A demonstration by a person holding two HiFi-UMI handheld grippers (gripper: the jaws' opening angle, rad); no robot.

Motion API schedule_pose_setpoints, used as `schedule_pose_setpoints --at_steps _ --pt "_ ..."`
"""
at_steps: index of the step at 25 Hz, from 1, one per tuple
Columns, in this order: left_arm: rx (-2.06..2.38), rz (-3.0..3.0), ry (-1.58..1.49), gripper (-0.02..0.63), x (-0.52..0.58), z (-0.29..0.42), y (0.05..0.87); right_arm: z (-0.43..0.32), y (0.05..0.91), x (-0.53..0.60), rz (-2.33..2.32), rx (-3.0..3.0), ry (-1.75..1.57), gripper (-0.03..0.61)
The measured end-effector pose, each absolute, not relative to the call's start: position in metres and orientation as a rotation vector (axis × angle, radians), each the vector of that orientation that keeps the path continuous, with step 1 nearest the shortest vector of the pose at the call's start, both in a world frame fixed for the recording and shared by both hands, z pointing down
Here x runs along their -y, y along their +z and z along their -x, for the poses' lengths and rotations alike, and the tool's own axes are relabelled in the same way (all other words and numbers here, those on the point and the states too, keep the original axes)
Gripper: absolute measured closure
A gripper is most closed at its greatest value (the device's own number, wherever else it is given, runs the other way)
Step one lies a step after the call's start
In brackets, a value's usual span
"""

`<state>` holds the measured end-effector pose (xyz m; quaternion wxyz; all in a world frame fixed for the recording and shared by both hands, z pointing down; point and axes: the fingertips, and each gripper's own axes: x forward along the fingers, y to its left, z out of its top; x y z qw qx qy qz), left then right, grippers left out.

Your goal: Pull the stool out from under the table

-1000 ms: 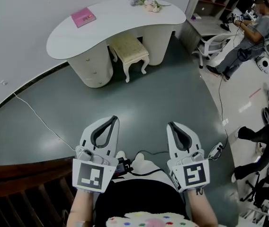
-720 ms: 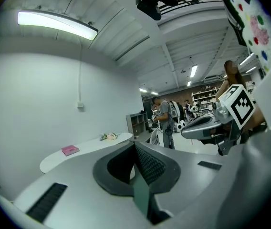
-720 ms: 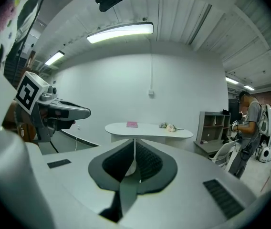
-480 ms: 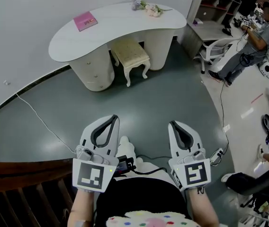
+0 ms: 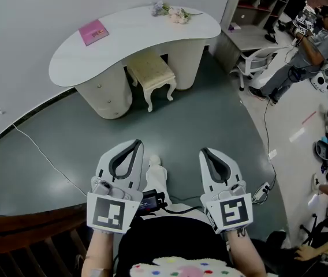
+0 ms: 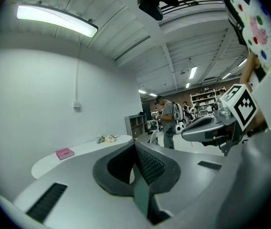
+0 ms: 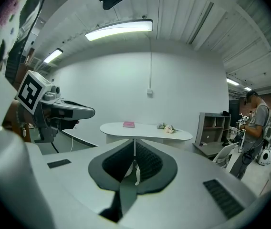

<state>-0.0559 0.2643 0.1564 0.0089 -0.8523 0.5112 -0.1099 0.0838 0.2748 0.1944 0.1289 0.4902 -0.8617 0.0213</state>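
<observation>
The left gripper [image 5: 135, 145] is sitting lower middle of the head view, pointing up-frame. Its jaws are pressing flat together, nothing in between. The right gripper [image 5: 205, 152] is doing the same thing just to the right of it, tips meeting, empty, with a clear gap between the two. Their marker cubes [image 5: 113, 213] are facing the camera, and both forearms [image 5: 97, 253] are coming in from the bottom edge, roughly parallel.

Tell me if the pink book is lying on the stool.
No, the pink book lies on the white table, with the stool tucked partly beneath.
</observation>
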Motion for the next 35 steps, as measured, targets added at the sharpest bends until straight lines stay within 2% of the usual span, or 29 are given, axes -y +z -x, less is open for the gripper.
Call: schedule_pose_setpoints --at_steps 21,35 --pt "-1.448 2.716 -0.385 0.597 -0.069 0.077 0.160 -0.059 0.195 -0.090 -1.490 2.429 0.108 0.540" --pt "-1.444 2.722 -0.402 0.597 0.013 0.101 0.170 -0.035 0.205 -0.004 -1.465 2.420 0.125 0.540"
